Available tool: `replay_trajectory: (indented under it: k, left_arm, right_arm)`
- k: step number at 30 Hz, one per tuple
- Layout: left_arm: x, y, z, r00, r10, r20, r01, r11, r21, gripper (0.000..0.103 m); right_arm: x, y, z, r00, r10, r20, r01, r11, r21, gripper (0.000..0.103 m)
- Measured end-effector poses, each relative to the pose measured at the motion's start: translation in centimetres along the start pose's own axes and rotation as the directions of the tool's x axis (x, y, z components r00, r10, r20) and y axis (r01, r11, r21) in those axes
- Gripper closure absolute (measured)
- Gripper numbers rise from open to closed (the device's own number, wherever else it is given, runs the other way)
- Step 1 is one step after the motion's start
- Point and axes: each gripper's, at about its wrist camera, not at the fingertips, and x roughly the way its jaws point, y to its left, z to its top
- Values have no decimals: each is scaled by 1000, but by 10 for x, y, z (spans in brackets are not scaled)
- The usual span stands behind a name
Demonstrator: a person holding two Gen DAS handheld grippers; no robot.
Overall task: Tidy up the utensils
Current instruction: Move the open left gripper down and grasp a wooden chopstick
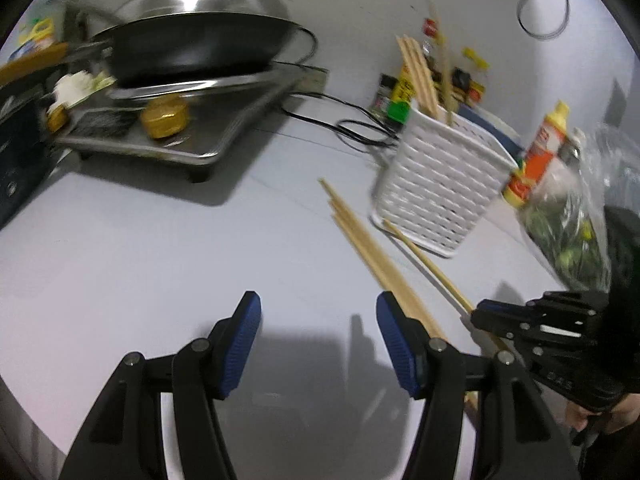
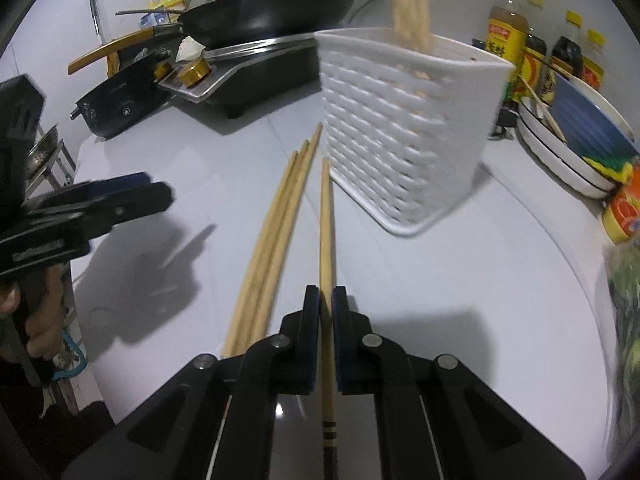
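Right hand-held gripper (image 2: pixel 326 300): closed, pinching a single wooden chopstick (image 2: pixel 326 216) between its blue pads, the stick's far end pointing toward the foot of the white basket (image 2: pixel 400 132).

Left hand-held gripper (image 1: pixel 318 320): jaws standing apart with nothing between them, hovering over the white bench (image 1: pixel 180 248).

Loose chopsticks (image 2: pixel 276 236): three lying side by side on the bench, just left of the gripped one.

White basket: sitting upright on the bench, more chopsticks (image 2: pixel 408 8) standing in it.

Wok with steel lid (image 2: pixel 272 4): resting on a cooker (image 2: pixel 256 80) at the back.

Sauce bottles (image 2: pixel 506 32) and stacked plates (image 2: pixel 576 136): sitting to the right of the basket.
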Motion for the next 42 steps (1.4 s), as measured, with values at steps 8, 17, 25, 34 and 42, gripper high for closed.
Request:
replay_trajectory:
  k: [8,17,25,34,42]
  left_arm:
    - [32,-55,-6,996,59,-69,-49,988,143,43]
    - [38,-63,-11,990,114,-78,-97,976,197,43]
    - [35,-52,-9,986,138,-89,-117,972,204,43]
    - [45,-43,0,983,149,-108,-125,971,202,42]
    - [50,-34,0,990,89,-111,-65,977,203,58]
  right_arm:
    - [-15,-17,-18,999,29,17,-28,1000,-12,97]
    - [-15,-29,-28,999,50,20,-50,999,-1,97]
    - [-11,-33,-24,998,57,27,-57,998,11,82]
    - [-4,-32,-13,998,52,27,-52,999,8,72]
    - [9,-15,-2,1000,2,9,-2,998,-60,74]
